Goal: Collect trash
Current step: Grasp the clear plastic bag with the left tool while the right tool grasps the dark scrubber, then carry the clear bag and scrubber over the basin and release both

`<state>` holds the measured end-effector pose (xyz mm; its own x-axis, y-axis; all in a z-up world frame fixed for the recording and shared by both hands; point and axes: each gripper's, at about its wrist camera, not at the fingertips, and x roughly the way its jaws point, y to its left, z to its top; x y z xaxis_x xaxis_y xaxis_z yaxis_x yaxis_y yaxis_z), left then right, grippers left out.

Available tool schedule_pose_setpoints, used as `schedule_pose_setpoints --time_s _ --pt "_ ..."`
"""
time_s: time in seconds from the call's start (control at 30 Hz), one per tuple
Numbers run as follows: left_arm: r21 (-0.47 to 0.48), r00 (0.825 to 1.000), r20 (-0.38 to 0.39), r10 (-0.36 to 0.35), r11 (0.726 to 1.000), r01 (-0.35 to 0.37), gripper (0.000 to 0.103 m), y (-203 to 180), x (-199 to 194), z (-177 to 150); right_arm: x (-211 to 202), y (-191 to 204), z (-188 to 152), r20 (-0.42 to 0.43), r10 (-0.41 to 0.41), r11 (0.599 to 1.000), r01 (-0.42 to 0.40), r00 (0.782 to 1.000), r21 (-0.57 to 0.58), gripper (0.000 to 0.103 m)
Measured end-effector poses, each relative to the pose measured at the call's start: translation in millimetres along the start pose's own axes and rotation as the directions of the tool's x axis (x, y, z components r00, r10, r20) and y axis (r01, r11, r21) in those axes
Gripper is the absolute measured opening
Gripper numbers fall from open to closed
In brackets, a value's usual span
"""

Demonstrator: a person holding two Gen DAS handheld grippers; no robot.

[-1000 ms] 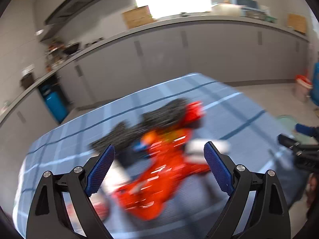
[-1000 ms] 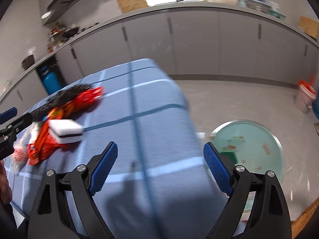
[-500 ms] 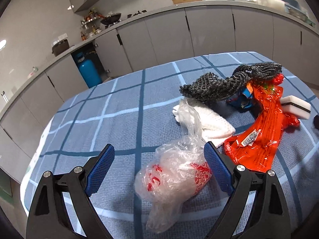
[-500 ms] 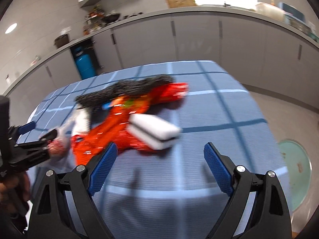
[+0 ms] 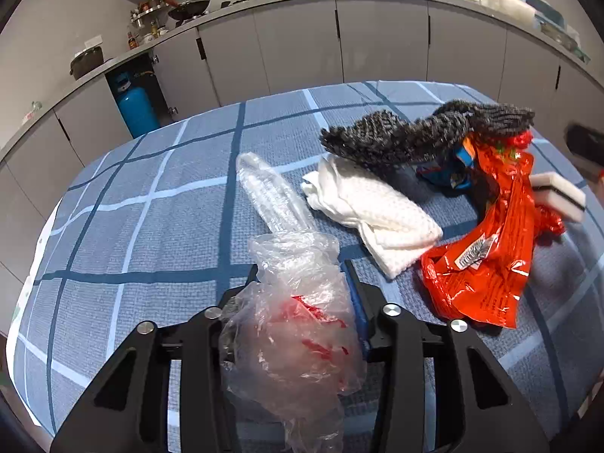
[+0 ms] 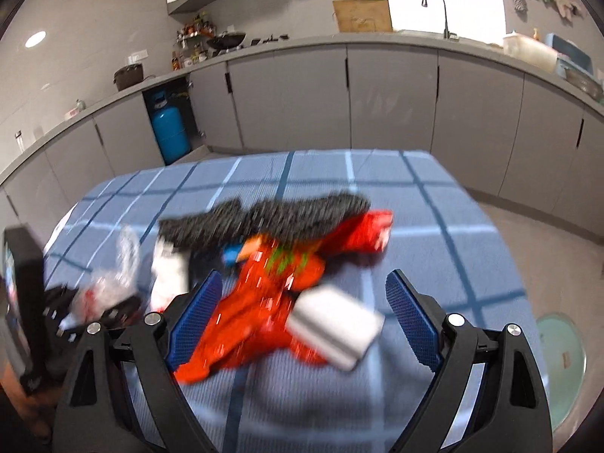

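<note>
A crumpled clear plastic bag (image 5: 298, 324) with red print lies between the fingers of my left gripper (image 5: 302, 279); its jaws are closing and squeeze the bag. To its right lie a white cloth (image 5: 370, 204), a dark grey mesh cloth (image 5: 422, 136), a red foil wrapper (image 5: 487, 256) and a white sponge (image 5: 558, 188). My right gripper (image 6: 304, 277) hovers open above the sponge (image 6: 336, 332) and the red wrapper (image 6: 264, 302), touching neither. The right wrist view is blurred.
Everything lies on a table with a blue checked cloth (image 5: 151, 226). A small blue wrapper (image 5: 449, 173) peeks from under the mesh cloth. Grey kitchen cabinets (image 6: 396, 102) run behind, with a blue gas cylinder (image 6: 170, 136). A round green bin (image 6: 562, 351) stands on the floor right of the table.
My left gripper swung left off the red wrapper to the plastic bag and closed around it. My right gripper swung from the table's right edge to above the sponge and wrapper.
</note>
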<state>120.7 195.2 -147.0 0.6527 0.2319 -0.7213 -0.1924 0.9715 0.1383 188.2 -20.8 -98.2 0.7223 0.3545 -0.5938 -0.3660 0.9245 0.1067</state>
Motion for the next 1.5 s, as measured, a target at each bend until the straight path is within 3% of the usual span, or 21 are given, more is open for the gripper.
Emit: schedule_pose_setpoints --time_s 0.1,0.3,0.4,0.47,0.53,0.87,1.13,1.33,1.5 --pt "-0.034 0.999 0.037 0.023 0.999 -0.022 0.040 10.6 -12.2 6.0 16.4 -7.5 15.6 0.010 -0.030 0.999 0.030 0.999 0.020 0.086" --pt "-0.050 0.991 0.102 0.081 0.996 -0.076 0.040 23.2 -20.5 29.1 52.8 -9.2 33.6 -0.043 -0.005 0.999 0.007 0.999 0.048 0.062" --pt "-0.054 0.991 0.110 0.082 0.996 -0.077 0.040 22.8 -14.9 40.9 66.8 -7.4 30.8 -0.096 0.019 0.999 -0.014 0.995 0.050 0.038" --pt "-0.051 0.990 0.119 0.076 0.996 -0.071 0.040 21.0 -15.2 45.9 68.5 -7.3 27.5 -0.108 0.029 0.999 -0.024 0.994 0.049 0.016" --pt "-0.042 0.989 0.129 0.069 0.997 -0.064 0.040 16.2 -17.4 50.0 64.3 -6.5 25.7 -0.095 0.033 0.999 -0.029 0.995 0.045 0.010" --pt "0.019 0.981 0.193 0.029 0.999 -0.033 0.040 -21.5 -39.9 72.1 8.4 -30.6 37.4 0.052 0.036 0.997 -0.040 0.998 0.063 0.009" --pt "0.132 0.968 0.239 -0.077 0.990 0.046 0.040 -95.1 -54.9 94.0 -26.4 -81.4 32.7 0.101 -0.017 0.992 0.004 0.995 0.128 0.009" --pt "0.218 0.955 0.230 -0.185 0.966 0.135 0.040 -155.5 -60.4 100.0 -60.4 -133.4 14.4 0.126 -0.094 0.979 0.068 0.988 0.193 0.009" --pt "0.304 0.931 0.215 -0.295 0.926 0.223 0.040 -216.7 -70.5 103.6 -85.6 -187.1 -6.6 0.116 -0.182 0.954 0.147 0.976 0.262 0.009"
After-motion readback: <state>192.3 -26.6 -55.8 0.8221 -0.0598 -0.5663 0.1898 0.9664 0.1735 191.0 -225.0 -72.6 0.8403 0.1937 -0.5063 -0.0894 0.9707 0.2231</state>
